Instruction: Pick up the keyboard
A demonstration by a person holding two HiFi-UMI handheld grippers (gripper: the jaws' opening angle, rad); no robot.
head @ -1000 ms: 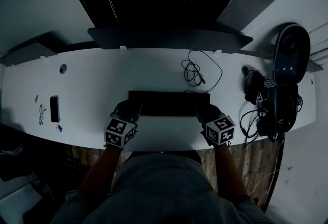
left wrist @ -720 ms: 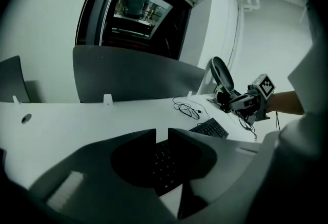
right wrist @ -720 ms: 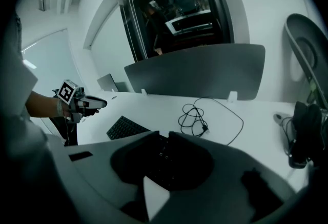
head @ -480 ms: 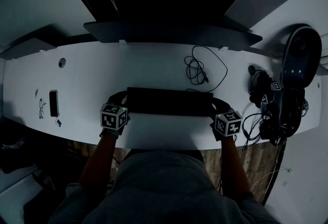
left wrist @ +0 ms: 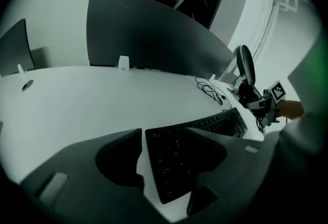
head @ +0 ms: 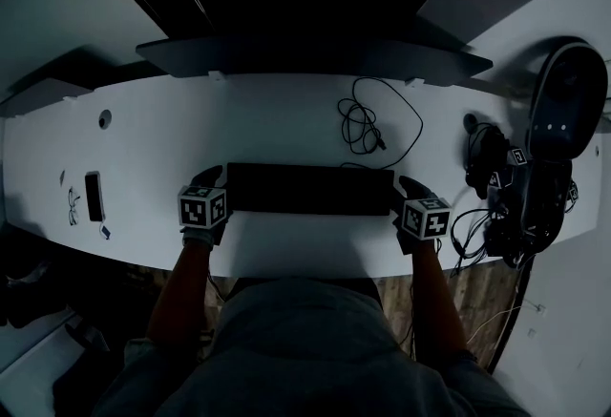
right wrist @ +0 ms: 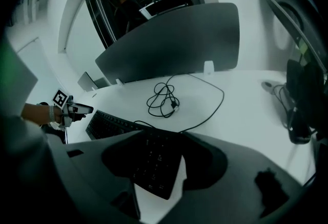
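A black keyboard (head: 310, 189) lies flat on the white desk (head: 191, 134), close to the front edge. My left gripper (head: 218, 180) sits at its left end and my right gripper (head: 406, 188) at its right end. In the left gripper view the keyboard (left wrist: 177, 154) has its end between the jaws of the left gripper (left wrist: 167, 193), which are opening and do not press on it. In the right gripper view the keyboard (right wrist: 151, 164) shows its other end between the opening jaws of the right gripper (right wrist: 158, 190), also free of the pads.
A coiled black cable (head: 368, 129) lies behind the keyboard. A dark divider panel (head: 305, 57) runs along the desk's back. A black chair (head: 565, 100) and tangled cables with gear (head: 511, 205) crowd the right end. A dark phone (head: 93, 196) lies far left.
Both grippers have moved outward from the keyboard's front to its two ends and come down lower. Their jaws have spread apart.
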